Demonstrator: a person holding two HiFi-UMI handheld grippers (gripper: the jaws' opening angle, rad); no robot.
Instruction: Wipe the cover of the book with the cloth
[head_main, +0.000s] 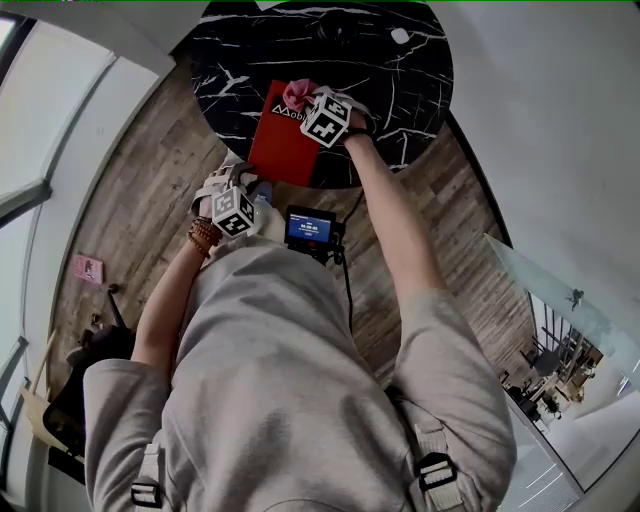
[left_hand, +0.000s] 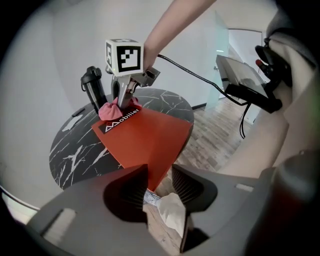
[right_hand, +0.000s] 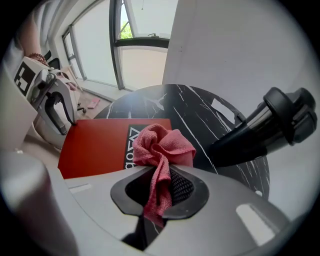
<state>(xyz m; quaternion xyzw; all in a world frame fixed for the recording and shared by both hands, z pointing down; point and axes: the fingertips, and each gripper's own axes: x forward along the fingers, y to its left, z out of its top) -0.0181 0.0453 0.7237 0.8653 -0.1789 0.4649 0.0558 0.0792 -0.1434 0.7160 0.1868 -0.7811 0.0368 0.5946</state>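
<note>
A red book (head_main: 283, 140) (left_hand: 145, 140) (right_hand: 95, 147) lies on a round black marble table (head_main: 390, 80) (left_hand: 80, 150), its near corner jutting past the table's edge. My right gripper (head_main: 310, 103) (right_hand: 160, 187) is shut on a bunched pink cloth (head_main: 297, 94) (left_hand: 114, 110) (right_hand: 162, 145), which rests on the cover by the white lettering at the book's far end. My left gripper (head_main: 252, 192) (left_hand: 159, 187) is open at the book's near corner, which reaches in between the jaws. Something white and crumpled shows below that gap; I cannot tell what it is.
A black bottle (left_hand: 93, 87) (right_hand: 265, 125) stands on the table beyond the book. A small white item (head_main: 400, 36) lies near the far rim. A device with a lit screen (head_main: 310, 228) hangs at the person's chest. Wooden floor surrounds the table, and a glass panel (head_main: 560, 300) stands at right.
</note>
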